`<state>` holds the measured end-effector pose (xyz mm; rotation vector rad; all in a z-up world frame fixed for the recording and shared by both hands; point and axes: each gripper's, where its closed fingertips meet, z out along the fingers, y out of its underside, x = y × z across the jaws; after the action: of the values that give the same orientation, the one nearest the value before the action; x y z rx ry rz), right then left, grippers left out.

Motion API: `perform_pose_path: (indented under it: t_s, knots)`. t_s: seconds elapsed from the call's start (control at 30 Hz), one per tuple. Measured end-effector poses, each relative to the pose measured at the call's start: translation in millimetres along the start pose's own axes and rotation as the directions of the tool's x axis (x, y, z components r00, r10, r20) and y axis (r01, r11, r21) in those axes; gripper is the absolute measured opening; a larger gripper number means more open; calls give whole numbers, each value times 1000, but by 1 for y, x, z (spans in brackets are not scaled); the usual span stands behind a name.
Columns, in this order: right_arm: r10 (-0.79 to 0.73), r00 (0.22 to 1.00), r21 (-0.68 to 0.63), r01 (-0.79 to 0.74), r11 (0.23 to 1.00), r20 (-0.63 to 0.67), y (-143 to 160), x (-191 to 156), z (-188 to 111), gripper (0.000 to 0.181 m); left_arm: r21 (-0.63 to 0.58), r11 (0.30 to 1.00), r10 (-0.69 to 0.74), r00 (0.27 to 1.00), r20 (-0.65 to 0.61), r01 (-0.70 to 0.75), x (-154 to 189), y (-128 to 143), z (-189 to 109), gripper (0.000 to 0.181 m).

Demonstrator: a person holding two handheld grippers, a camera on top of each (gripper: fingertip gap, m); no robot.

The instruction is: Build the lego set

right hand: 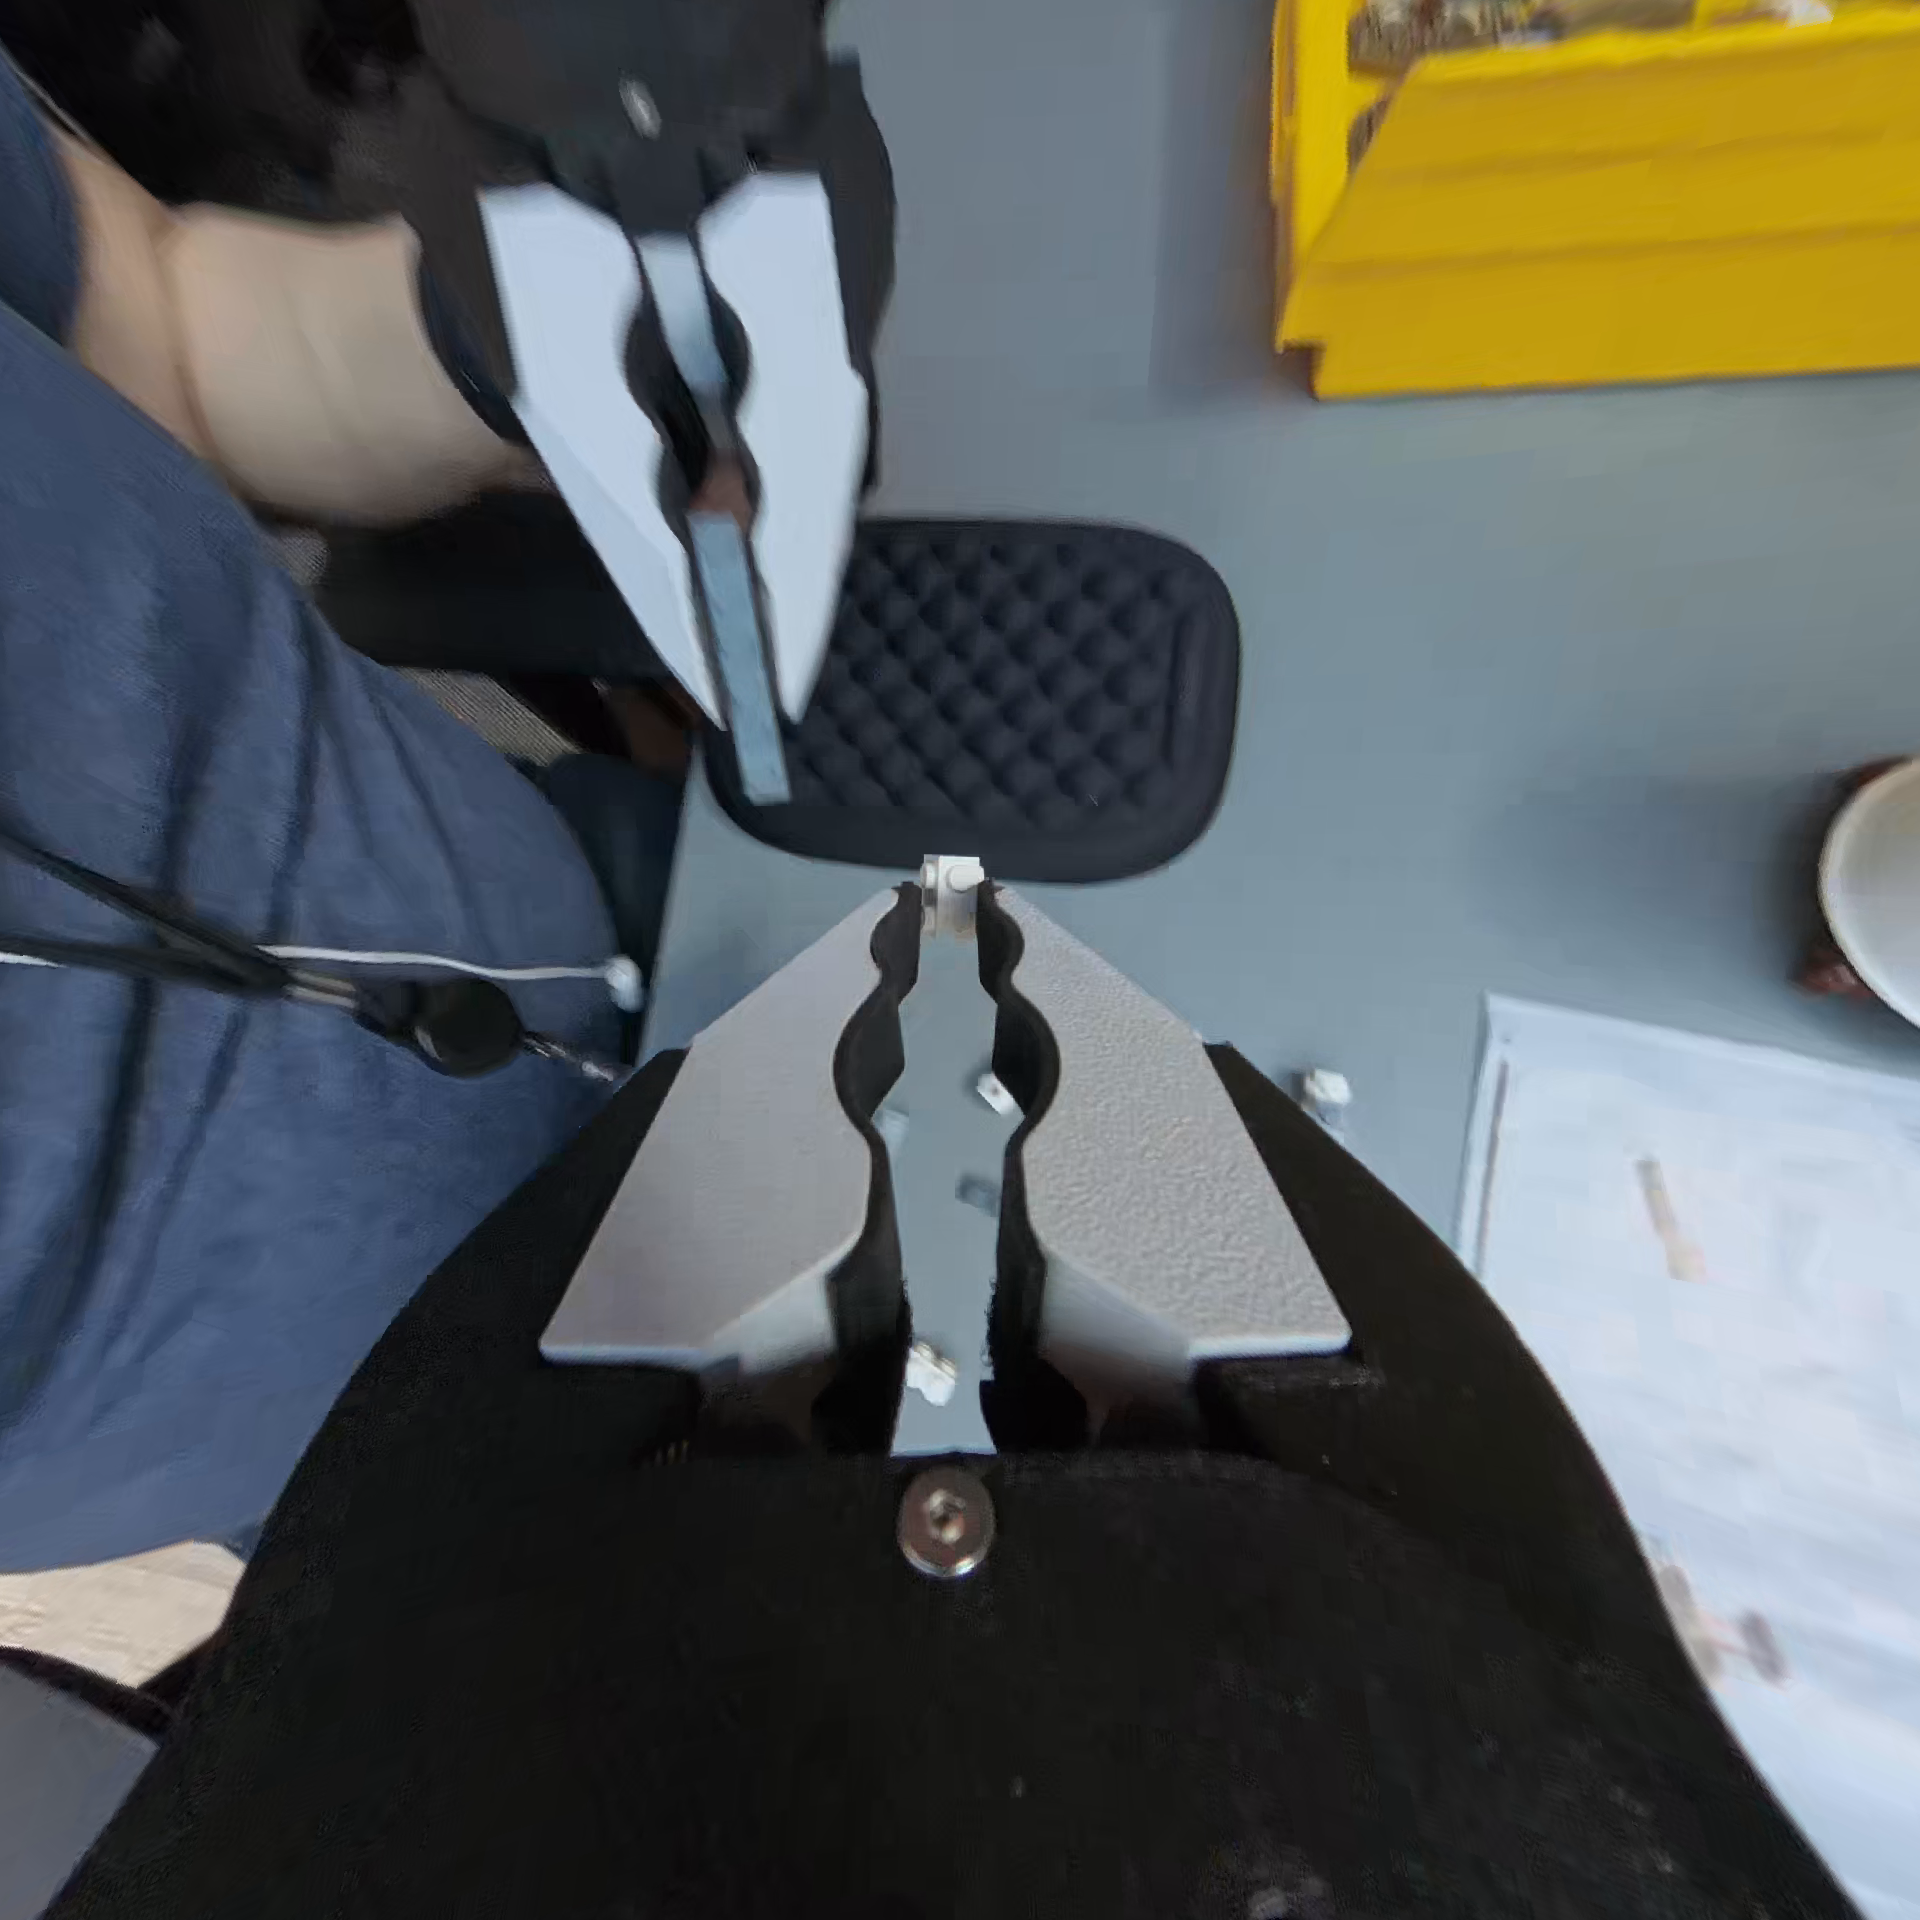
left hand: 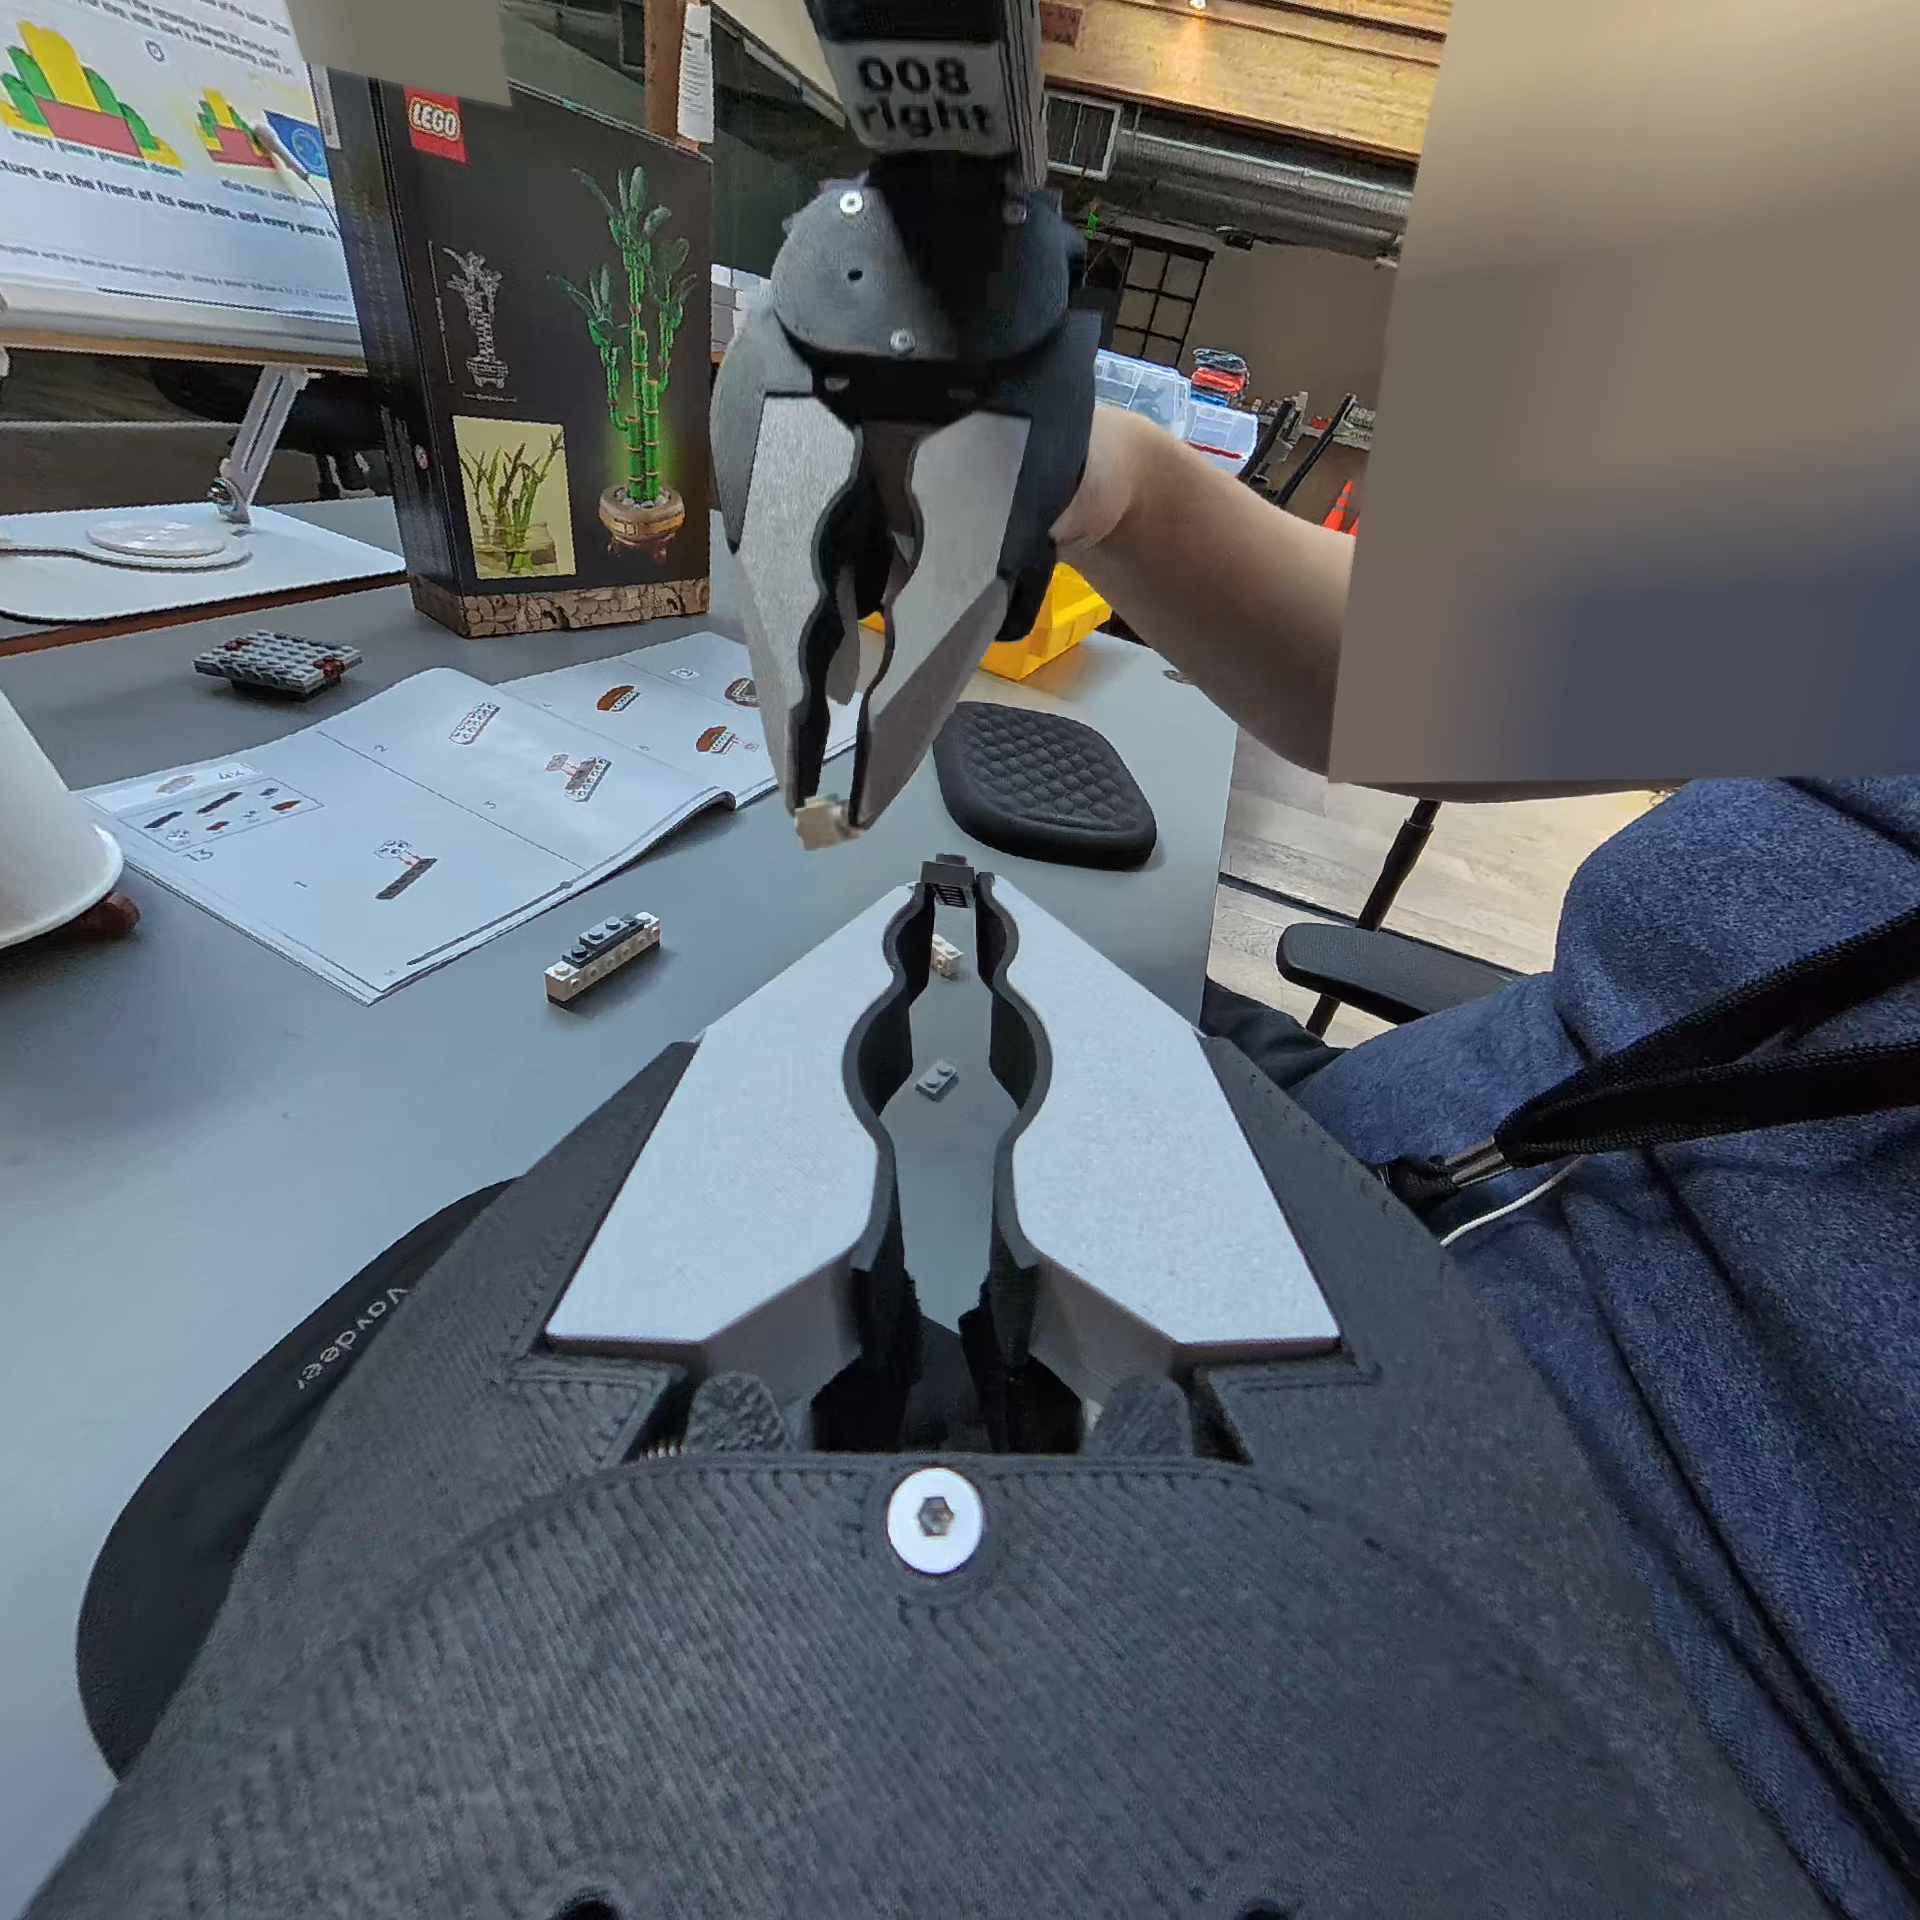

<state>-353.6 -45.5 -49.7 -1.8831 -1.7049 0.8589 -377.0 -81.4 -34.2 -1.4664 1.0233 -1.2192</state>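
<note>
My left gripper [left hand: 951,888] is shut on a long dark grey plate [left hand: 951,881], seen end-on at its tips. In the right wrist view this gripper [right hand: 753,717] comes in from the upper left, and the plate [right hand: 740,665] sticks out past its fingertips. My right gripper [right hand: 951,899] is shut on a small white brick [right hand: 951,875]. In the left wrist view it hangs down from above [left hand: 826,816], with the brick [left hand: 823,826] just up and left of the plate's end. The two pieces are close but apart, above the grey table [left hand: 312,1143].
A tan-and-black sub-assembly [left hand: 603,956], an open instruction booklet [left hand: 416,821], a grey studded plate [left hand: 275,665] and the set's box [left hand: 540,395] lie to the left. A black wrist pad [right hand: 997,707], a yellow bin [right hand: 1600,208], a white cup [left hand: 42,831] and loose small pieces [left hand: 940,1081] are nearby. Tip to tip, the grippers are about 5 cm apart.
</note>
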Motion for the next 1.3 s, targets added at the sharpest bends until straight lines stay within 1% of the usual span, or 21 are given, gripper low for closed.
perform_pose_path:
  t_s: [0.03,0.07,0.13,0.23,0.43,0.6,0.83,1.0,1.2,1.3]
  knots:
    - [36,998,48,-38,998,52,-18,-11,-5,9,5,1000,-3,1000,-8,3,1,-1,2,6]
    - [59,995,67,-65,996,81,-29,-18,-7,9,7,1000,-9,1000,-16,9,2,-2,4,6]
    - [81,989,74,-90,993,124,-40,-31,-6,9,18,1000,-22,999,-31,23,4,-5,7,6]
    - [101,990,76,-109,991,100,-42,-32,-3,9,38,997,-63,997,-54,65,8,-10,9,6]
    - [124,984,131,-140,981,125,-46,-38,-5,8,95,987,-121,990,-78,128,9,-20,6,5]
    - [113,986,113,-127,985,124,-43,-40,-6,9,82,988,-122,990,-76,128,11,-18,9,6]
    - [99,993,95,-105,990,62,-43,-37,-7,9,91,975,-196,978,-68,202,7,-20,10,6]
    - [73,997,73,-72,995,-11,-42,-33,-4,9,88,969,-230,972,-40,233,3,-18,10,6]
    - [10,996,32,-7,999,-84,-42,-32,-2,9,54,975,-218,976,2,218,0,-15,9,6]
    - [9,996,21,-7,1000,-83,-42,-31,-3,9,57,970,-238,971,-6,238,0,-17,10,6]
